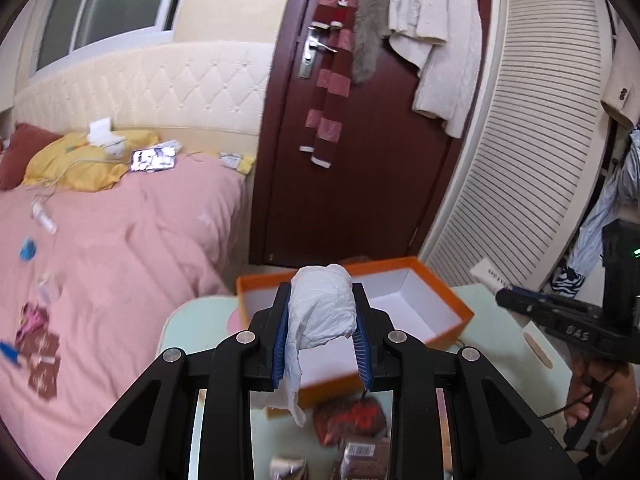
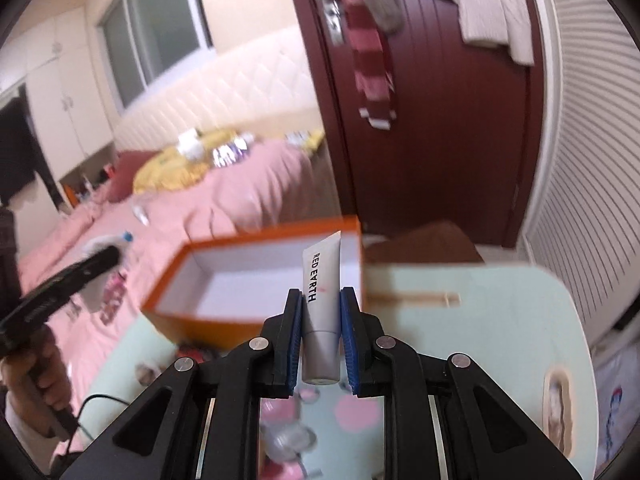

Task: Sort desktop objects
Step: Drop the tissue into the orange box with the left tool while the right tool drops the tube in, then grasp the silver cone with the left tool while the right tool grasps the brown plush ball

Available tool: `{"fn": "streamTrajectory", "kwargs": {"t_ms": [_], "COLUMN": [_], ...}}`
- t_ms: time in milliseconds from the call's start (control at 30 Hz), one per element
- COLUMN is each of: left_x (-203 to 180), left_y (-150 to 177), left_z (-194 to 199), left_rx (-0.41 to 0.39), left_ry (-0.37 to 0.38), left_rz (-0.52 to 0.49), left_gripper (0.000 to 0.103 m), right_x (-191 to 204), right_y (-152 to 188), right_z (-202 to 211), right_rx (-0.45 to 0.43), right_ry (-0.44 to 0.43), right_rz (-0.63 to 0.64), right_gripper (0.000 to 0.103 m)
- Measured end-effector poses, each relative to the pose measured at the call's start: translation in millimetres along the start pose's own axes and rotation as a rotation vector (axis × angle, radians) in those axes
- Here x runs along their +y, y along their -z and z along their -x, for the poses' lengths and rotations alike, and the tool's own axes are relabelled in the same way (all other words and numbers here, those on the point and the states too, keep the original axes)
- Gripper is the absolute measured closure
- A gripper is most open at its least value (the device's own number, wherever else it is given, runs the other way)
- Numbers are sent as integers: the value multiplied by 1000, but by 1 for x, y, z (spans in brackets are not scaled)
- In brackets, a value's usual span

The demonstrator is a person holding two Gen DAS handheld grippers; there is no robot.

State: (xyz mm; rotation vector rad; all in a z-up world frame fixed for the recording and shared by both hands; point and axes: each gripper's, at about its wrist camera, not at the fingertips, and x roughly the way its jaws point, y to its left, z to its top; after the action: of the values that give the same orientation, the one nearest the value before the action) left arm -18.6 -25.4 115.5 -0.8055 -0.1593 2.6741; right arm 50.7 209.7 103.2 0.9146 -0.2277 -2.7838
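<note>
A pink-quilted bed [image 1: 112,264] fills the nine o'clock side of the left wrist view, with a dark red door [image 1: 360,140] at twelve. A pale green table [image 2: 480,312] carries an open orange box [image 1: 416,304] with a white inside. The left gripper [image 1: 322,324] has its jaws clamped on a crumpled white tissue [image 1: 324,304], held in front of the box. At three o'clock the right gripper [image 2: 320,332] pinches a white tube [image 2: 322,292] lettered RED EARTH, its flat end pointing toward the box.
</note>
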Motion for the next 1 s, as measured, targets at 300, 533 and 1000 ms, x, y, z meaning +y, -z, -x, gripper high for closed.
{"fn": "streamTrajectory", "kwargs": {"t_ms": [300,533,1000], "left_x": [4,22,18], "left_y": [-6,13,9], "left_z": [-69,-80,-73], "left_rx": [193,257,253], "left_ry": [12,-6,-18], "left_rz": [30,107,83], "left_gripper": [73,45,45], "right_x": [10,4,-3], "right_y": [-28,-13,-12], "right_z": [-76,-104,-88], "right_rx": [93,167,221], "right_ry": [-82,-55,-105], "right_rz": [16,18,-33], "right_gripper": [85,58,55]}}
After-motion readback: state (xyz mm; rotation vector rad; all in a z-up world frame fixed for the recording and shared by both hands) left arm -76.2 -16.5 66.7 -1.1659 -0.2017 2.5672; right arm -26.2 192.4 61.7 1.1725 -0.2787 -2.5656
